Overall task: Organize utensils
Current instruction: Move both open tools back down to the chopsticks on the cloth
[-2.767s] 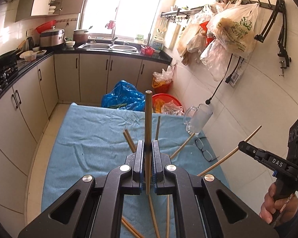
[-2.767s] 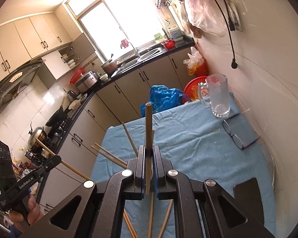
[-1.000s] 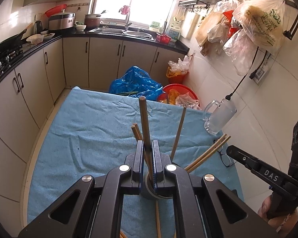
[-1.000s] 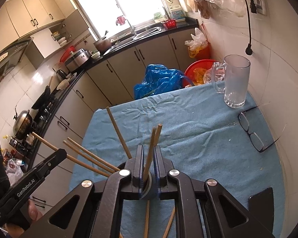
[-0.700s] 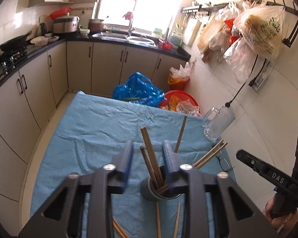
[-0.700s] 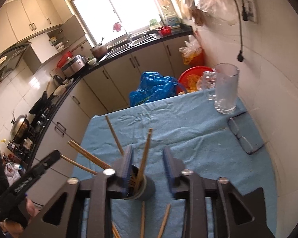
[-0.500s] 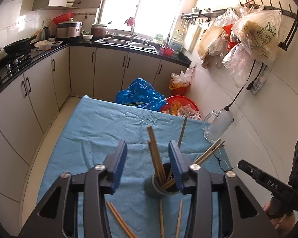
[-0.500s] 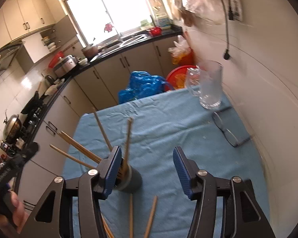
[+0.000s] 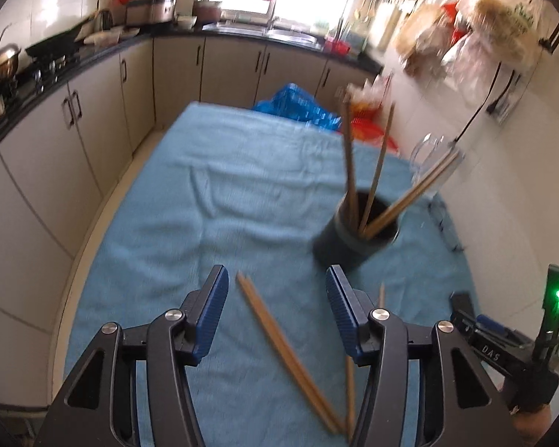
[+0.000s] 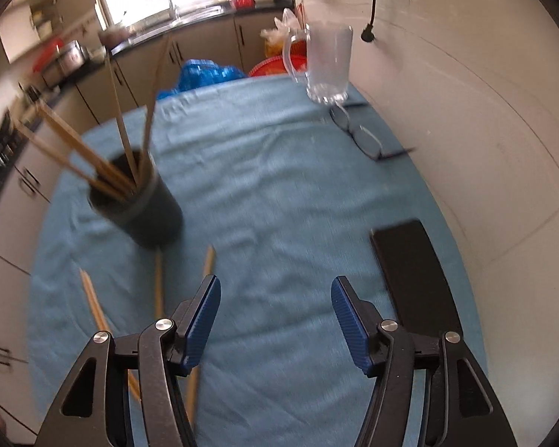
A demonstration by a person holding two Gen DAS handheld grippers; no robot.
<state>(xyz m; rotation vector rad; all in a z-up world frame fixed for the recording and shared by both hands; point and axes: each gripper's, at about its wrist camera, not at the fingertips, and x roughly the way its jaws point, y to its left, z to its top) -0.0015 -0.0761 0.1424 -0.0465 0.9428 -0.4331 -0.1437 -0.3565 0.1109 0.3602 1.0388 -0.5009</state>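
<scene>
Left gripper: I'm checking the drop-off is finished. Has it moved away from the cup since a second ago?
Yes. The left gripper, jaws just opened and empty, has pulled back: the cup now stands beyond it, up-right on the blue cloth.

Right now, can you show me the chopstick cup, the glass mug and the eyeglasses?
Chopstick cup [image 9: 348, 249]: left wrist view, its dark outer wall.
Glass mug [image 10: 329, 61]: right wrist view, middle of its clear body.
Eyeglasses [image 10: 367, 141]: right wrist view, the nearer lens.

Left gripper, right gripper: black frames, ribbed blue pads, silver screws; white "DAS" lettering.
</scene>
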